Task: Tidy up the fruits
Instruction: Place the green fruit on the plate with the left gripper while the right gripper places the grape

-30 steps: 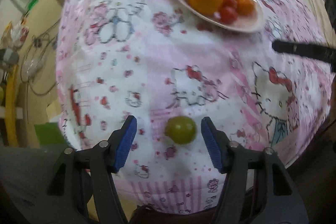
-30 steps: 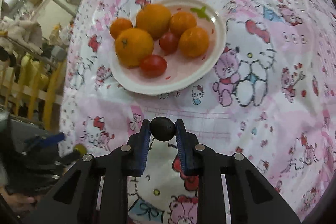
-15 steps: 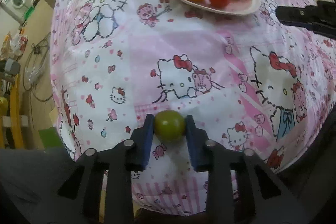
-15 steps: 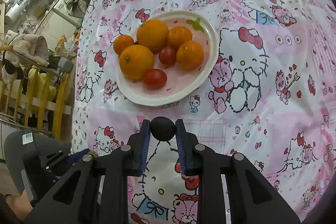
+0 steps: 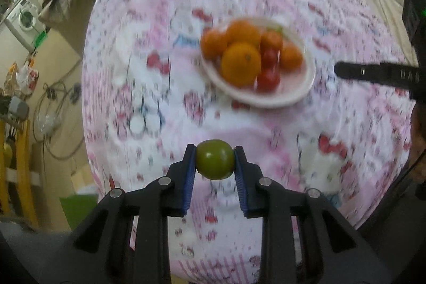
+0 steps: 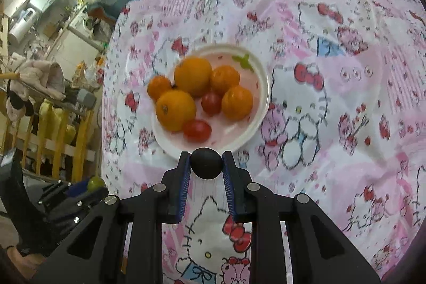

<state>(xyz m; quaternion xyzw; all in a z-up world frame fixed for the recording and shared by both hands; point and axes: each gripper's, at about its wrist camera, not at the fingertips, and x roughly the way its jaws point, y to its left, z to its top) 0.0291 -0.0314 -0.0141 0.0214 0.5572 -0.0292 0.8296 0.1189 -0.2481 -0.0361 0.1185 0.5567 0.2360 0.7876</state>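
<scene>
1. Your counter (image 6: 346,124) wears a pink-and-white cartoon-cat cloth; a washing machine (image 5: 25,17) and yellow rails (image 6: 61,135) stand off its left edge.
2. No legible writing shows anywhere.
3. Your left tool (image 5: 215,164), just closed, grasps a glossy green fruit (image 5: 215,163) above the near edge.
4. Your right tool (image 6: 206,164) clenches a matte, near-black round fruit (image 6: 206,163) beside the white plate (image 6: 262,87), mid-counter, with five oranges (image 6: 175,110) and two red tomatoes (image 6: 197,130).

My left gripper (image 5: 215,163) just finished clamping down on a green fruit (image 5: 215,163), right gripper (image 6: 206,163) pinching a dark one (image 6: 206,163).
</scene>
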